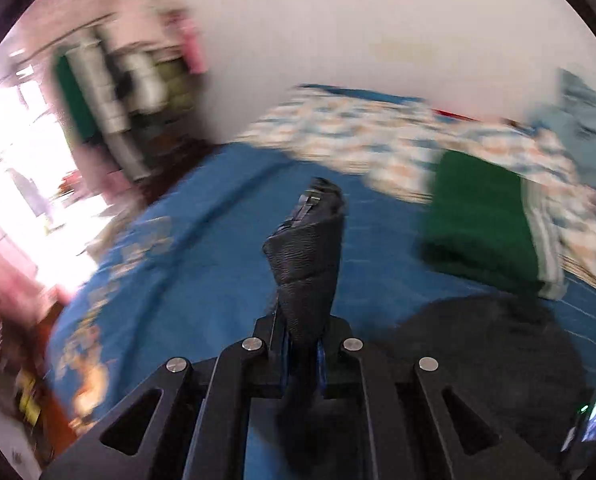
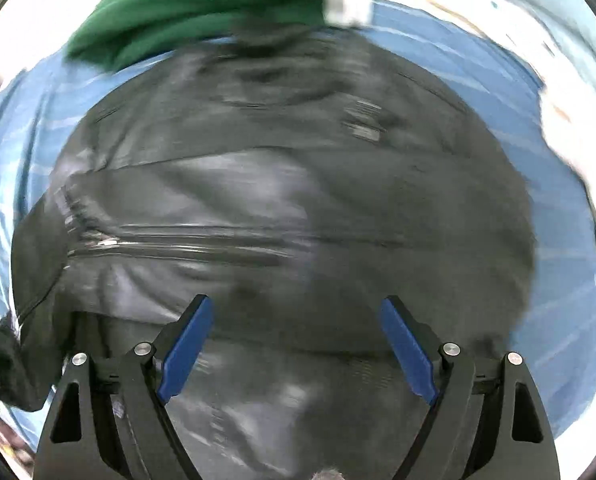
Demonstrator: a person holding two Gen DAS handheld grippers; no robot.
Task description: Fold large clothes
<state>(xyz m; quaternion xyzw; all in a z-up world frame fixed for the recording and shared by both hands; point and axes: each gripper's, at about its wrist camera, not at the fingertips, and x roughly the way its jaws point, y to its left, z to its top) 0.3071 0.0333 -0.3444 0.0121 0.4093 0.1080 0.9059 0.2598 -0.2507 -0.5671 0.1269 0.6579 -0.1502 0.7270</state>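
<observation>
A black zippered jacket (image 2: pixel 282 184) lies spread on the blue bedsheet (image 2: pixel 546 168); in the left wrist view its bulk (image 1: pixel 478 352) shows at the lower right. My left gripper (image 1: pixel 318 200) is shut on a ribbed black edge of the jacket (image 1: pixel 306 256), which wraps over the fingers and hides them, raised above the bed. My right gripper (image 2: pixel 296 300) points straight down over the jacket, open, its blue pads (image 2: pixel 186 344) wide apart with nothing pinched between them. Both views are motion-blurred.
A folded green garment (image 1: pixel 478 216) with white stripes lies beyond the jacket (image 2: pixel 178 4). A patterned blanket (image 1: pixel 378 132) and pale blue cloth (image 1: pixel 590 128) sit at the bed's far side by a white wall. Shelves (image 1: pixel 110 92) and a bright window stand to the left.
</observation>
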